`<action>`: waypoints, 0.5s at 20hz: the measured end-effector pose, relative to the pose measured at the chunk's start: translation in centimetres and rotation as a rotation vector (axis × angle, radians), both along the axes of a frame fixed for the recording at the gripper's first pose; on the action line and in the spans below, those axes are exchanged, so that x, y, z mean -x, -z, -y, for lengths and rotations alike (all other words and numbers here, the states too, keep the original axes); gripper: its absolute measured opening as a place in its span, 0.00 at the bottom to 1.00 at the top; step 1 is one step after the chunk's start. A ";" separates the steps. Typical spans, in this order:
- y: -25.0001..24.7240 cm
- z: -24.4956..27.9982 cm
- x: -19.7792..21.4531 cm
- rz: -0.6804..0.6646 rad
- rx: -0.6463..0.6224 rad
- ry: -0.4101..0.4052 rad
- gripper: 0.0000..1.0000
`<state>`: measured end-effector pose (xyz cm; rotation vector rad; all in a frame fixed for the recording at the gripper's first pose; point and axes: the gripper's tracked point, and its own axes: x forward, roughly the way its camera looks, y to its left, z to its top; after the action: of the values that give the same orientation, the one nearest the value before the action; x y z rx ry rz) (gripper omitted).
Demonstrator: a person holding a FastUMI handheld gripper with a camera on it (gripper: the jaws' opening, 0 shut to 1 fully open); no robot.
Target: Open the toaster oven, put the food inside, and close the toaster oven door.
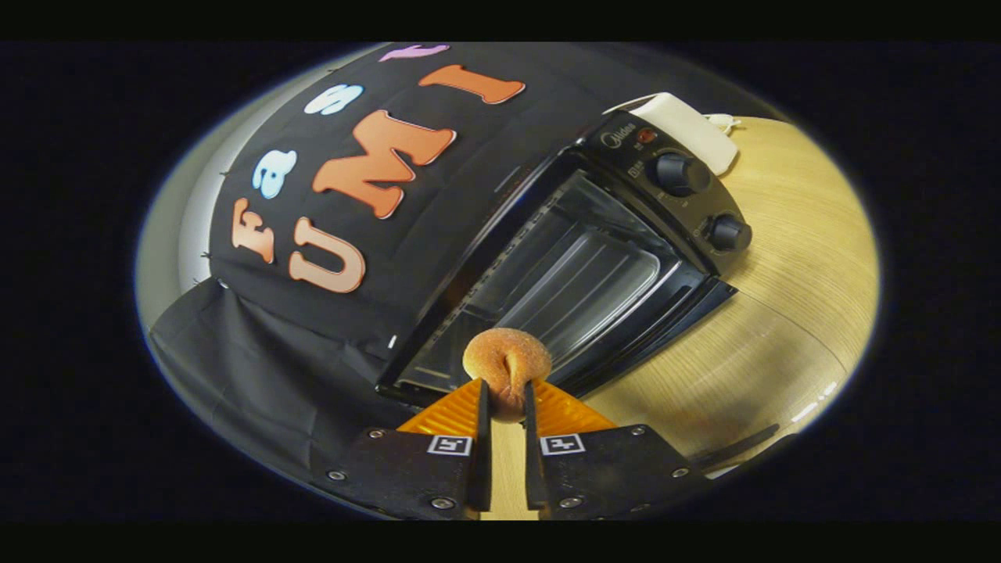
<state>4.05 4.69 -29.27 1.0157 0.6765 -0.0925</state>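
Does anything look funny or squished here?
Yes: the doughnut is pinched between the gripper fingers, so it folds with a crease down its middle. It hangs before the toaster oven, whose door is open.

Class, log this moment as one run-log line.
hand-held gripper: shut on doughnut | toaster oven: door open, ahead | step: put doughnut inside

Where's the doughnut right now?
In the gripper view, the doughnut is pinched between the claw's two fingers, just in front of the open toaster oven door.
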 end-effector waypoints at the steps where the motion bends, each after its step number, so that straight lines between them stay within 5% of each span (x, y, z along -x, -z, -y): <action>1: 0.2 0.1 -0.6 0.003 -0.001 0.008 0.18; 10: 1.3 1.5 -4.6 0.019 0.105 0.059 0.17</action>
<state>8.67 3.16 -30.59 0.9349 0.6182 -0.1684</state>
